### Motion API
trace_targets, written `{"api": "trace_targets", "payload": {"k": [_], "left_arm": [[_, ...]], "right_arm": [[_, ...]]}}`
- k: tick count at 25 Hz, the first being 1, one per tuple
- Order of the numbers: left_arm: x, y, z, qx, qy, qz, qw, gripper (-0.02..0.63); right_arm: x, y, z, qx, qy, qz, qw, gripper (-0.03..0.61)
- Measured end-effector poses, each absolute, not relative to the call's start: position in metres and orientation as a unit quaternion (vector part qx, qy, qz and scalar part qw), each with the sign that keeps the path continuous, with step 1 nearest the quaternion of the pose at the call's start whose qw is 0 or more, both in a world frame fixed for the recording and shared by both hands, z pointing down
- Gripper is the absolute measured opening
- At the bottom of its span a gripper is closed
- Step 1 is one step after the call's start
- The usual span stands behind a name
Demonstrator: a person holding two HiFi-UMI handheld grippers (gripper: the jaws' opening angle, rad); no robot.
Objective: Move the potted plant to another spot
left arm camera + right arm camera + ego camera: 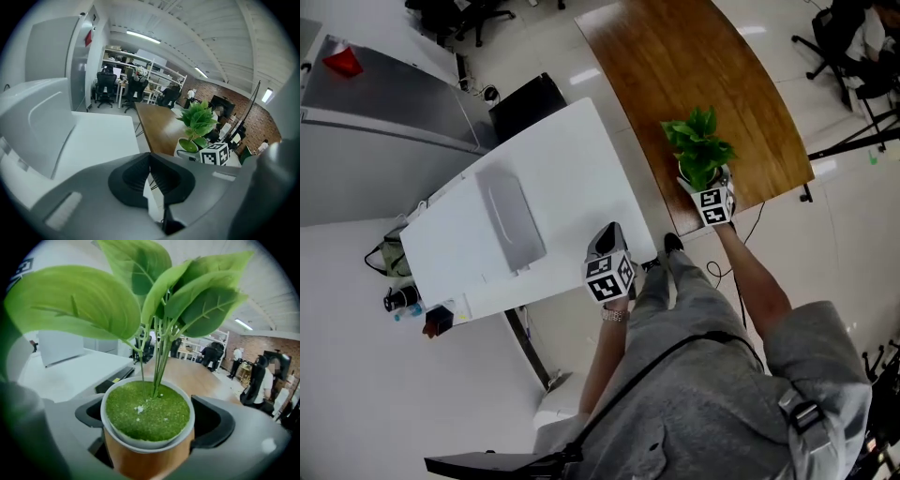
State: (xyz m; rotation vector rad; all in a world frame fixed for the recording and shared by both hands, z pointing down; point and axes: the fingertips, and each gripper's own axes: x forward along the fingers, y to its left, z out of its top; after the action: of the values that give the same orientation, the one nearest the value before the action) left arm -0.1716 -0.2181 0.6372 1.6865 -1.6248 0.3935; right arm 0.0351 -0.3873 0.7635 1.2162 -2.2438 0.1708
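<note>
The potted plant (698, 150), broad green leaves in a white-rimmed pot with a brown lower part, is at the near edge of the brown wooden table (694, 66). My right gripper (700, 184) is shut on the pot, one black pad on each side of the rim (147, 446). Whether the pot rests on the table or hangs just above it I cannot tell. In the left gripper view the plant (197, 122) shows to the right. My left gripper (605, 239) is over the near corner of the white table (572, 178), shut with nothing in it (150, 157).
A pale grey flat device (511, 220) lies on the white table. A black box (530, 103) stands on the floor between the tables. Office chairs (107, 84) and shelves fill the far end of the room. A cable (750, 230) hangs below the wooden table's edge.
</note>
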Motion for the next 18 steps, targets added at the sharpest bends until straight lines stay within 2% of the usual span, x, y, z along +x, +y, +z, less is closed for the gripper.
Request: {"api": "trace_targets", "payload": {"k": [5, 11, 18], "left_arm": [[-0.143, -0.224, 0.642, 0.673, -0.614, 0.177, 0.372, 0.015], [-0.128, -0.224, 0.638, 0.677, -0.609, 0.191, 0.366, 0.015], [-0.114, -0.224, 0.634, 0.678, -0.61, 0.188, 0.365, 0.015]], "right_arm": [[0.089, -0.406, 0.779, 0.486, -0.822, 0.068, 0.288, 0.535], [0.1, -0.401, 0.787, 0.503, -0.821, 0.085, 0.256, 0.543], [0.1, -0.388, 0.787, 0.452, -0.84, 0.092, 0.286, 0.548]]}}
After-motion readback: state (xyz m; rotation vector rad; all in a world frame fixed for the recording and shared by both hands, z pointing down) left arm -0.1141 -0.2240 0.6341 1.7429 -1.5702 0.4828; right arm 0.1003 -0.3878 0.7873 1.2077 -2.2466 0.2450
